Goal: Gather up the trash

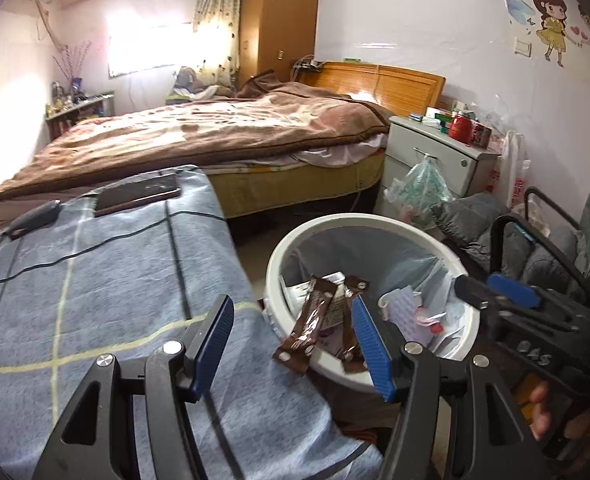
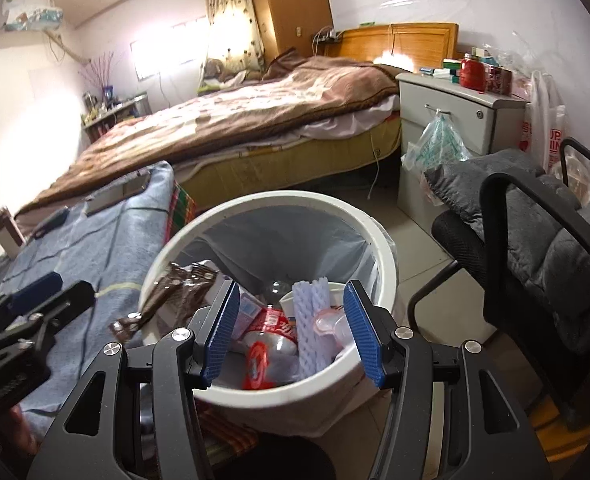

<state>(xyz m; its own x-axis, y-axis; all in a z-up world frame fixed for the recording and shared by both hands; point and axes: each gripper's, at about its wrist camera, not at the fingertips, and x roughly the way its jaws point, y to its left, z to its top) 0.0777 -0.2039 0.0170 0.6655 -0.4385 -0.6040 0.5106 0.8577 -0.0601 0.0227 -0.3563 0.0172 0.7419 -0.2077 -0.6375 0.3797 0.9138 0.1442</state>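
Left gripper [image 1: 291, 344] and right gripper [image 2: 291, 334], fingers apart, empty, above round white lined trash bin [image 2: 383, 256]; brown foil wrappers [image 1: 311, 320] draped over its rim.

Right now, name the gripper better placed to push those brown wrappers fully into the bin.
Left. The left gripper is open right beside the brown wrappers draped over the bin rim; the right gripper is open over the bin's far side.

You have two brown sachets [image 1: 313, 316] at one white bin [image 1: 295, 240], one phone [image 1: 137, 197] and two grippers [image 1: 291, 350]
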